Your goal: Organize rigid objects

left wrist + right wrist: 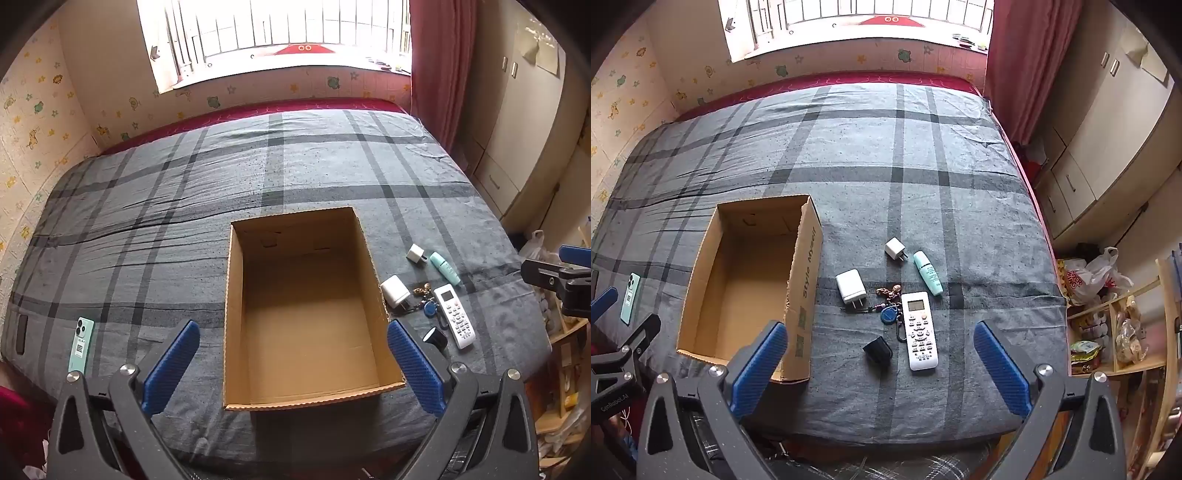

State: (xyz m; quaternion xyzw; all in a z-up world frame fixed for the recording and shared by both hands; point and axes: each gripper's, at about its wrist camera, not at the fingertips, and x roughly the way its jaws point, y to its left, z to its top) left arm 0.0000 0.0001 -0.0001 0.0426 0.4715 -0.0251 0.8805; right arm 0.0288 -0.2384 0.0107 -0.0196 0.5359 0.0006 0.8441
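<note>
**Both claws empty, small objects wait beside the open box**

The left claw (pixel 293 363) and the right claw (pixel 881 365) are both fully open and hold nothing. The cardboard box (pixel 807 273) stands open and empty on the bed (pixel 923 147), at the left of the right wrist view. The objects lie in a group in the lower middle of that view: a white remote (pixel 921 330), a large white charger (pixel 850 286), a small white charger (pixel 894 248), a mint tube (pixel 928 272), a key bunch (pixel 888 312) and a small black object (pixel 877 349). A mint phone (pixel 81 345) lies apart, at the lower left of the left wrist view.

All seem light and stiff. The remote is probably best taken across its narrow width, near the middle. The tube is round and may roll or slip. The keys are loose and may dangle.
</note>
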